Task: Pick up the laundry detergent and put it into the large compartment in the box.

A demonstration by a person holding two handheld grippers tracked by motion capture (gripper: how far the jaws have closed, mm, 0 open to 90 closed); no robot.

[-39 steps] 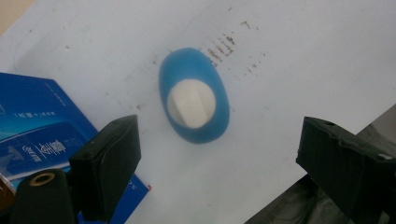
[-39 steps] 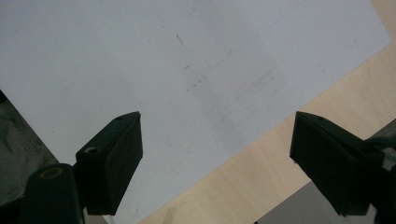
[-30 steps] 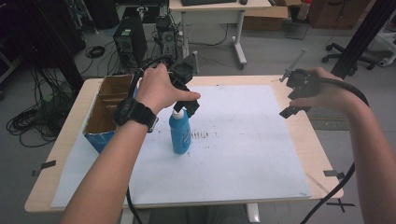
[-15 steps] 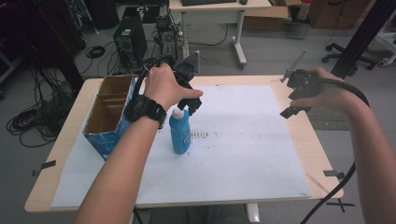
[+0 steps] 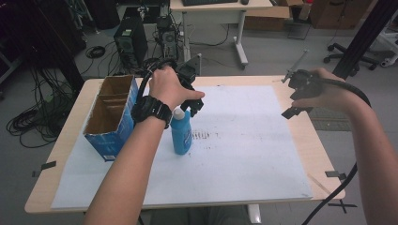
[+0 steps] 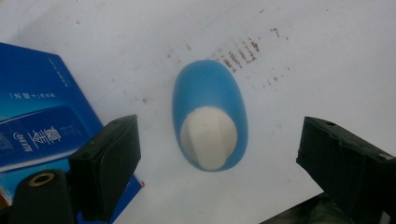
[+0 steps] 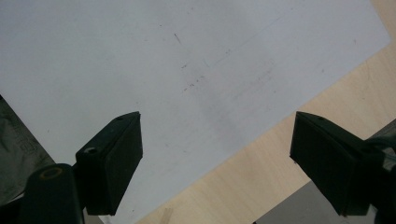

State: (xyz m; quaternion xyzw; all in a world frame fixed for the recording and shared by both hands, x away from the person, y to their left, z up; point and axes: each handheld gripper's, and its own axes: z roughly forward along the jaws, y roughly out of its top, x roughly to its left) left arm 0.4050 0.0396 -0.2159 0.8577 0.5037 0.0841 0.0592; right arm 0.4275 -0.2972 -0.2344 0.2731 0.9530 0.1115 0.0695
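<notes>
The bottle is seen upright directly below the left gripper, centred between its widely spread jaws, with the box at nine o'clock.

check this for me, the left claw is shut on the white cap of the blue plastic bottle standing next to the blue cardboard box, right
Not quite: the left claw is open, its jaws spread wide to either side of the white cap of the blue plastic bottle, as the left gripper view shows. The bottle does stand beside the blue cardboard box.
</notes>
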